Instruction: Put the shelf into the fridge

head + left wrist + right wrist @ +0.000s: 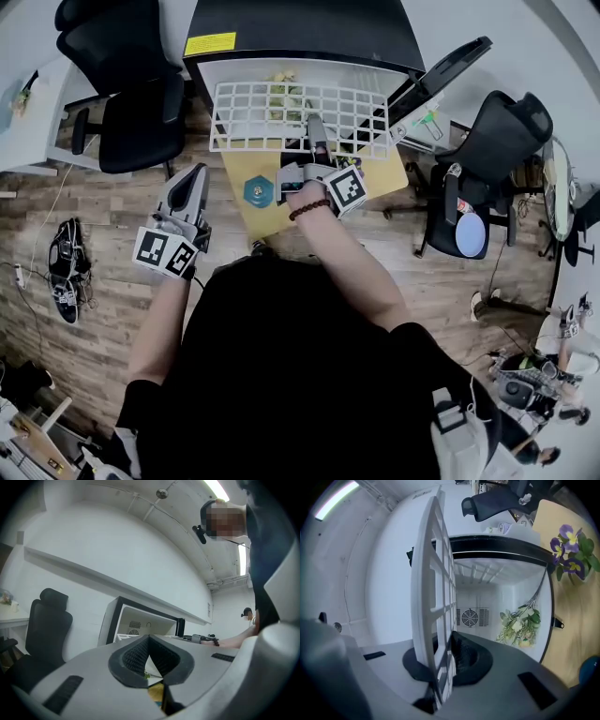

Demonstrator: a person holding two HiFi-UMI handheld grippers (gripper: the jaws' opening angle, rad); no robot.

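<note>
- While our right gripper (317, 131) clamps the shelf (272, 117) at the fridge (300, 37) mouth, we should level it before sliding
- Our left gripper (195, 180), pinched shut on nothing, could steady an edge

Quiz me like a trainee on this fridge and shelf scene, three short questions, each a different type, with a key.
1. True or false: the left gripper grips the white grid shelf.
2. What lies inside the open white fridge? A: a bunch of pale flowers. B: a glass bottle. C: nothing.
3. Fill in: the jaws of the right gripper are shut on the ____.

Key: 1 false, its jaws are together and empty, off to the side. 2 A. 3 shelf.
</note>
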